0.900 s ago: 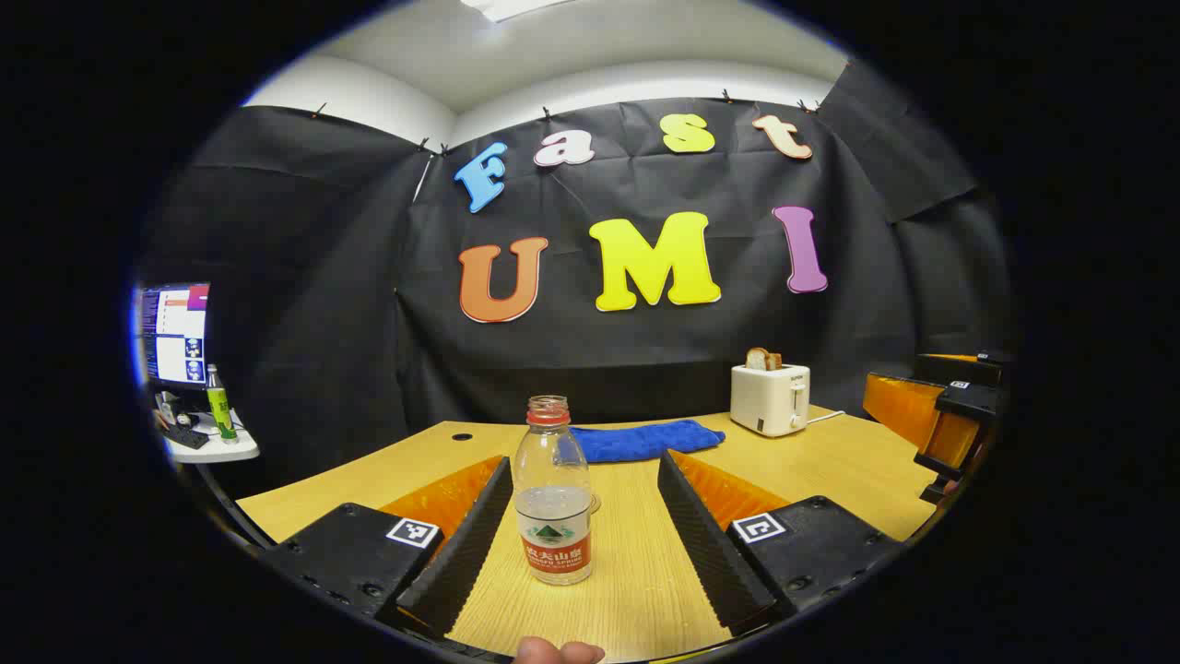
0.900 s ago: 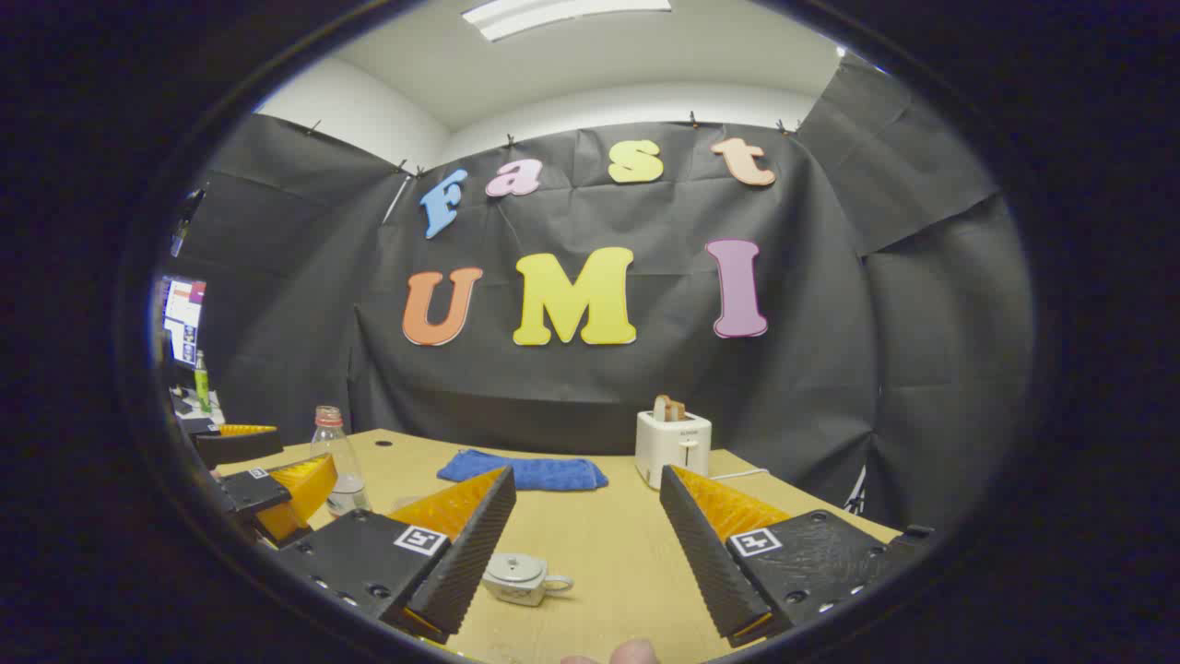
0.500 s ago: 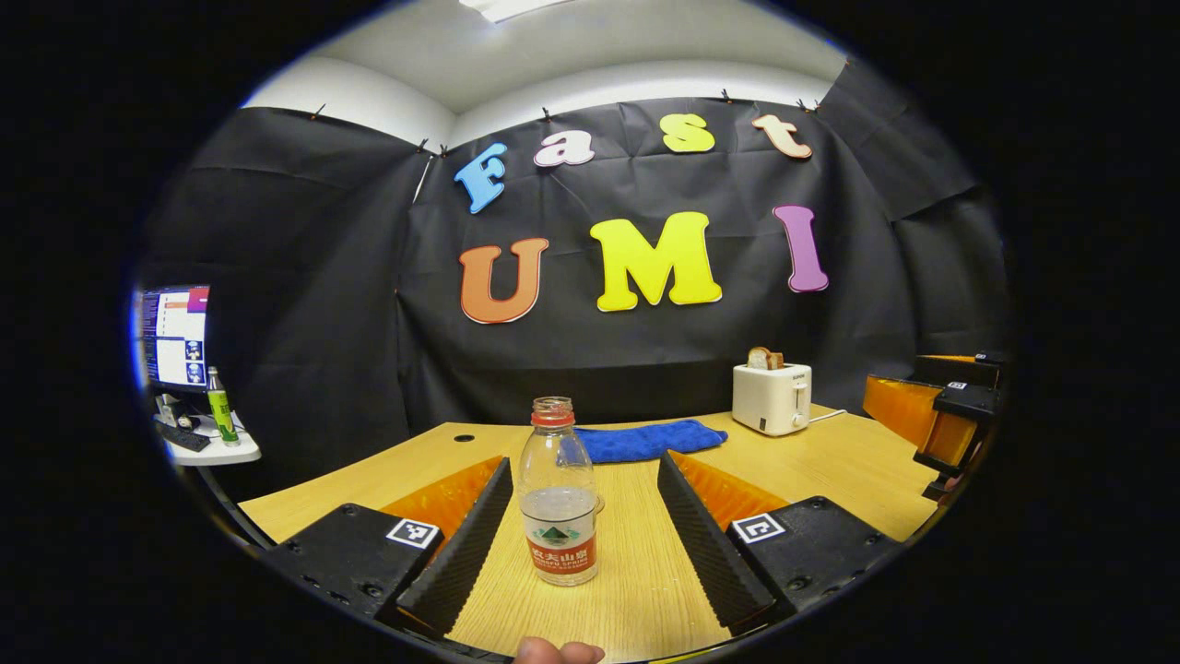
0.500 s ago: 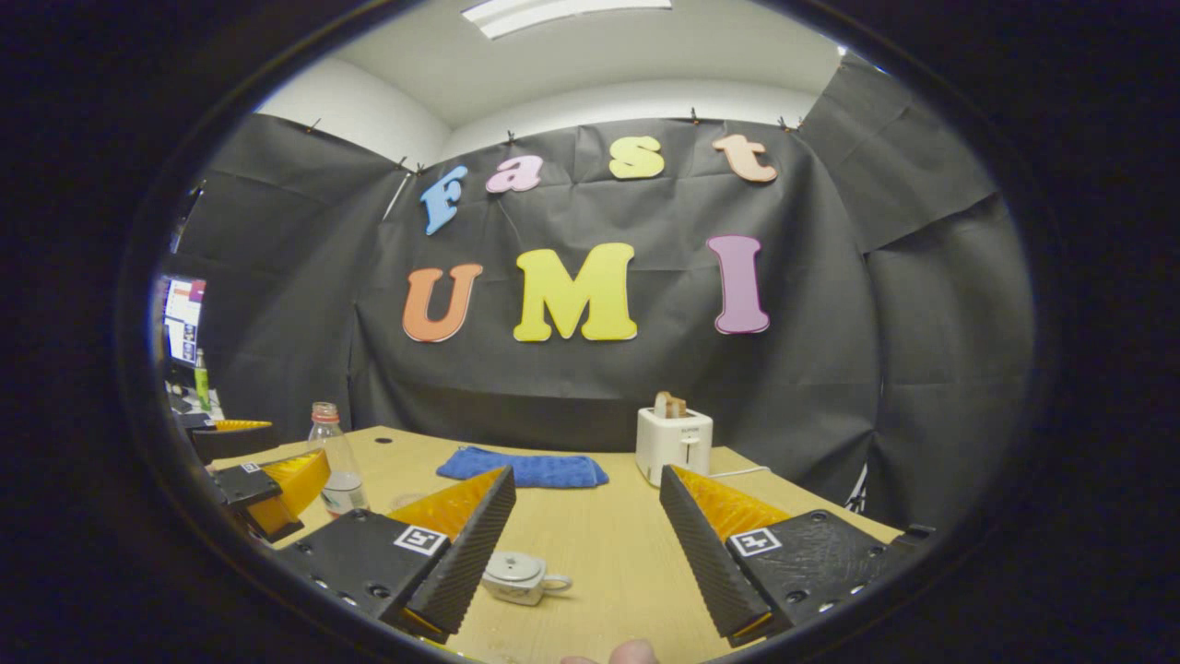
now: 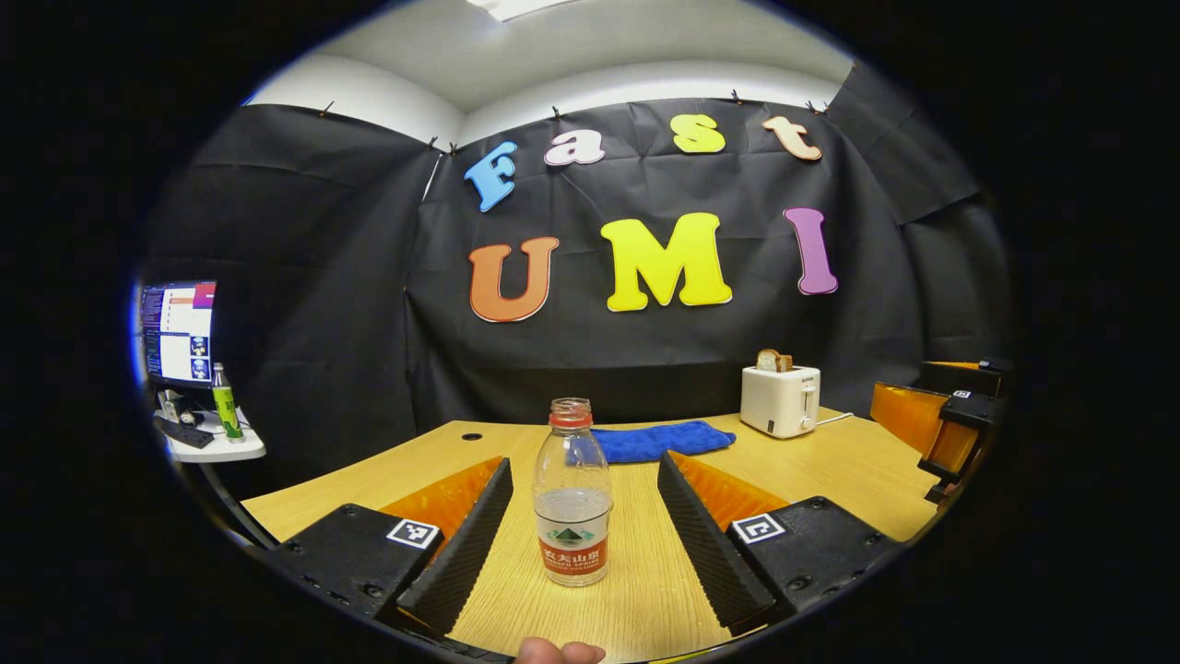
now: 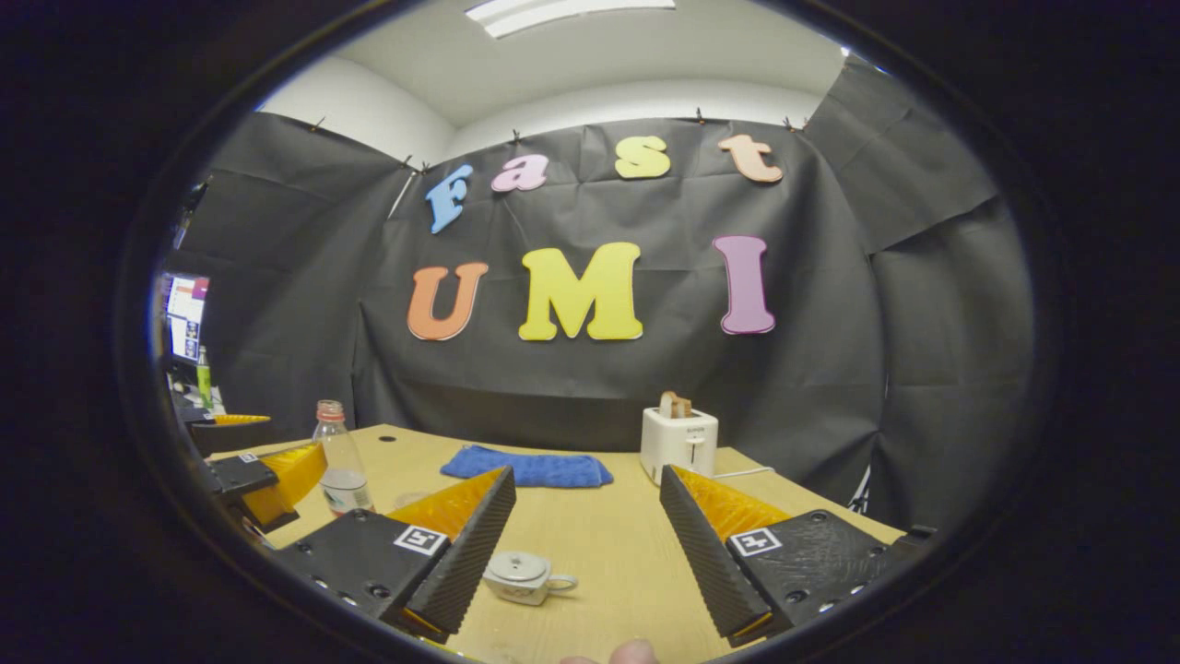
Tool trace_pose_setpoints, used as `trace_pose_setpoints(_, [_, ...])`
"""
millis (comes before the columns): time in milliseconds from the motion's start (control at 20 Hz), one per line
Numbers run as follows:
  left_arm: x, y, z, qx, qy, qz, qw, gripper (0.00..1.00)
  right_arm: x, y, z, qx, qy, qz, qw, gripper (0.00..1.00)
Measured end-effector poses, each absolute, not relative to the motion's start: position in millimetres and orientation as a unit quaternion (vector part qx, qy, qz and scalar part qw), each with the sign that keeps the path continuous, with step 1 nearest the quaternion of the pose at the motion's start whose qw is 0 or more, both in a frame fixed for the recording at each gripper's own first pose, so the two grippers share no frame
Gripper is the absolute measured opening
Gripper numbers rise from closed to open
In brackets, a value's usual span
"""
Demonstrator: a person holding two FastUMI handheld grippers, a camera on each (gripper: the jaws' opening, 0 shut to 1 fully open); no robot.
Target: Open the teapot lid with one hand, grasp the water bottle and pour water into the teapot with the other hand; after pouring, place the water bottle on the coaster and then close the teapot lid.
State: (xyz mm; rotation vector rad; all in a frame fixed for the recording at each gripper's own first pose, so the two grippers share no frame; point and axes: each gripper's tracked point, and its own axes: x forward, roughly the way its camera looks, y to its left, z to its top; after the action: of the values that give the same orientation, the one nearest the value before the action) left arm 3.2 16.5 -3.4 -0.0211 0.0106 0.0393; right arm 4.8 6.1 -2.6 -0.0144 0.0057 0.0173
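A clear, uncapped water bottle (image 5: 572, 498) with a red neck ring and red label stands upright on the wooden table (image 5: 830, 470), partly filled. My left gripper (image 5: 584, 459) is open, one finger on each side of the bottle, neither touching it. A small pale teapot (image 6: 525, 577) with its lid on sits low between the fingers of my open right gripper (image 6: 587, 471), close to the left finger. In the right gripper view the bottle (image 6: 341, 458) and left gripper (image 6: 267, 475) are at far left. The right gripper (image 5: 949, 415) is at the right edge of the left gripper view.
A blue cloth (image 5: 659, 440) lies at the table's back, with a white toaster (image 5: 780, 400) holding bread to its right. A side desk (image 5: 207, 447) with a monitor and a green bottle stands off to the left. A thumb tip (image 5: 558, 652) shows at the bottom.
In the left gripper view the bottle has slid a little to the right between the fingers and looks slightly nearer. The right gripper view has barely shifted. Both grippers stay open.
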Motion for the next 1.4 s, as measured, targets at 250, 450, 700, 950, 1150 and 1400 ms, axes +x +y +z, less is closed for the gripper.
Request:
trace_pose_setpoints(250, [3, 18, -2, -0.012, 0.006, 0.019, 1.000, 0.99, 7, 7, -12, -0.006, 0.014, 0.007, 1.000, 0.97])
trace_pose_setpoints(450, [3, 21, -2, -0.014, 0.007, 0.022, 1.000, 0.99, 10, 14, -24, -0.007, 0.027, 0.014, 1.000, 0.95])
trace_pose_setpoints(700, [2, 29, 0, -0.020, 0.005, 0.030, 0.999, 0.99, 23, 27, -61, -0.017, 0.065, 0.027, 0.997, 0.95])
trace_pose_setpoints(950, [2, 36, 2, -0.021, 0.003, 0.039, 0.999, 0.99, 35, 42, -93, -0.009, 0.108, 0.044, 0.993, 0.95])
trace_pose_setpoints(1150, [4, 43, -1, -0.025, 0.010, 0.048, 0.998, 0.99, 46, 48, -112, -0.023, 0.126, 0.049, 0.991, 0.95])
trace_pose_setpoints(1400, [3, 48, -1, -0.028, 0.012, 0.054, 0.998, 0.99, 58, 54, -122, -0.035, 0.136, 0.056, 0.989, 0.97])
